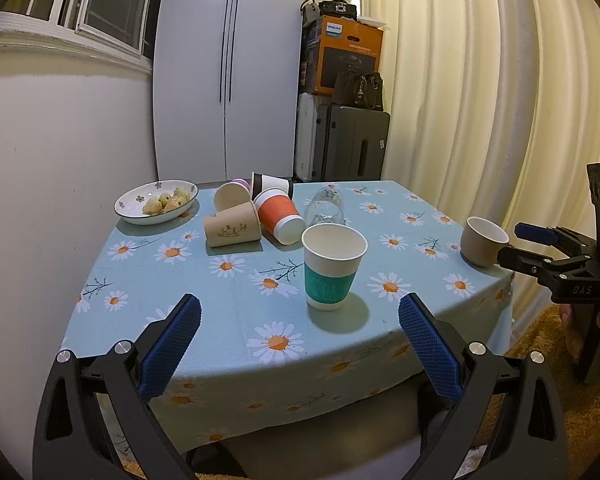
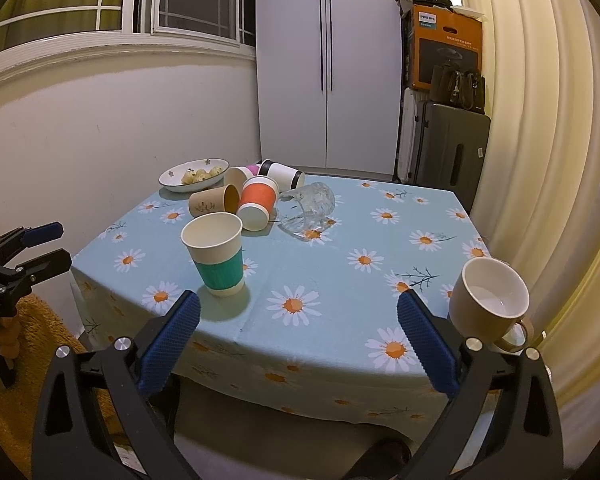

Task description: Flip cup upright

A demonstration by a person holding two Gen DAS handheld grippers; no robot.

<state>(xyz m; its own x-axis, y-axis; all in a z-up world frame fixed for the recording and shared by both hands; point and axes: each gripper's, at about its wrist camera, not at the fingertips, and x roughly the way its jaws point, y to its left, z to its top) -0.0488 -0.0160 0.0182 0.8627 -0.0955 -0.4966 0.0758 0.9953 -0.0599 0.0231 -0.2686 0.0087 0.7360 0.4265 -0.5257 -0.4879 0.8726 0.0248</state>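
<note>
Nearest, the left claw (image 1: 300, 340) hangs wide and empty off the near edge of the table (image 1: 228, 320), its blue pads (image 1: 172, 344) well apart. Likewise the right claw (image 2: 299, 340) is spread wide with nothing in it, at the same near edge.

Just beyond the left claw a green cup (image 1: 332, 266) stands upright, mouth up, touching nothing. At the right corner a beige mug (image 2: 489, 304) also stands upright, just beside the right claw's right finger; whether they touch cannot be told.

Further back, a cluster of cups lies tipped over. A brown cup (image 1: 232, 230) rests on its side next to an orange cup (image 1: 280, 216), also on its side with its white base toward the camera. Beside them a glass mug (image 2: 308, 208) lies tilted over. Behind sit a white cup (image 1: 229, 196), a pink cup (image 2: 253, 169) and a black-banded cup (image 2: 284, 174), all on their sides.

At the far left corner a bowl (image 1: 156, 202) holds small pale food pieces.
</note>
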